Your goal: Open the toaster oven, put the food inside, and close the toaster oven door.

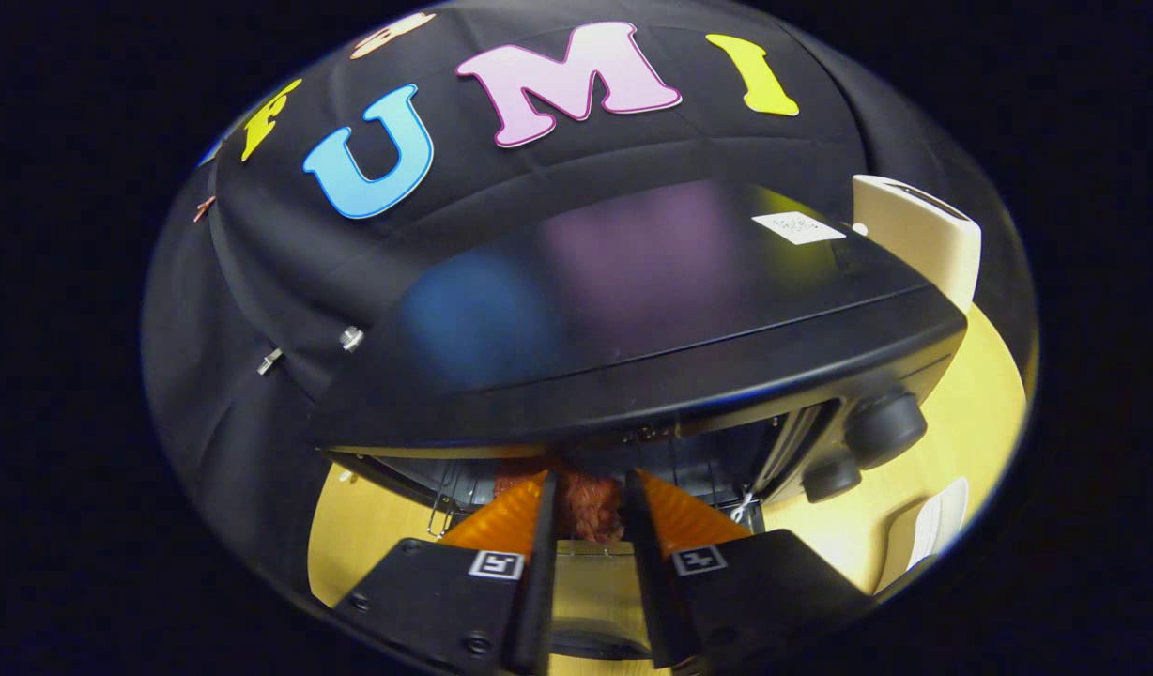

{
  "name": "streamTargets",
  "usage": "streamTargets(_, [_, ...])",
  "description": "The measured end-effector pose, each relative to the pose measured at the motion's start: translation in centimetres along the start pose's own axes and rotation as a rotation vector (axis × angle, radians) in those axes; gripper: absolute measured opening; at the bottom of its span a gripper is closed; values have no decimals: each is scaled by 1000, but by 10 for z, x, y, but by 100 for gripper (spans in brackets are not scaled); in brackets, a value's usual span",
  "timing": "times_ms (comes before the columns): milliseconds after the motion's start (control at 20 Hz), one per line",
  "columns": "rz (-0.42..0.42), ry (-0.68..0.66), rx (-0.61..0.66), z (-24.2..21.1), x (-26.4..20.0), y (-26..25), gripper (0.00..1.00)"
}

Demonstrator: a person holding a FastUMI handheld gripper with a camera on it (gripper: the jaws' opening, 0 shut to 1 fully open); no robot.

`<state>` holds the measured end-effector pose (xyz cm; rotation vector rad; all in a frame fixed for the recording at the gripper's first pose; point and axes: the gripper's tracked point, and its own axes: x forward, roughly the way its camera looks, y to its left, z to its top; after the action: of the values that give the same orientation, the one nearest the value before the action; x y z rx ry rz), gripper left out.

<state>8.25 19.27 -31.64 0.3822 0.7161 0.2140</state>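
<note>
The gripper (588, 493) grasps the food (591, 507), a reddish-brown lump pinched between both fingers, with the tips reaching into the mouth of the oven (633, 319). The oven is black with a glossy top, sits on a pale wooden table (971, 413) right ahead of the fingers, and its cavity lies open with wire rack bars showing on either side of the food. Two dark knobs (884, 427) sit on its front, right of the opening.
</note>
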Motion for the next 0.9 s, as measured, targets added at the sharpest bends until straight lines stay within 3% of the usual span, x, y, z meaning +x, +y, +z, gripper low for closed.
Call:
streamTargets(100, [-3, -8, -12, 1, -3, 0, 70])
streamTargets(200, [-4, -17, -12, 4, -8, -1, 84])
streamTargets(400, [20, -27, -6, 9, -21, 5, 97])
streamTargets(750, [12, -75, -73, 12, -69, 16, 98])
streamTargets(900, [-2, -32, -99, -6, -92, 20, 98])
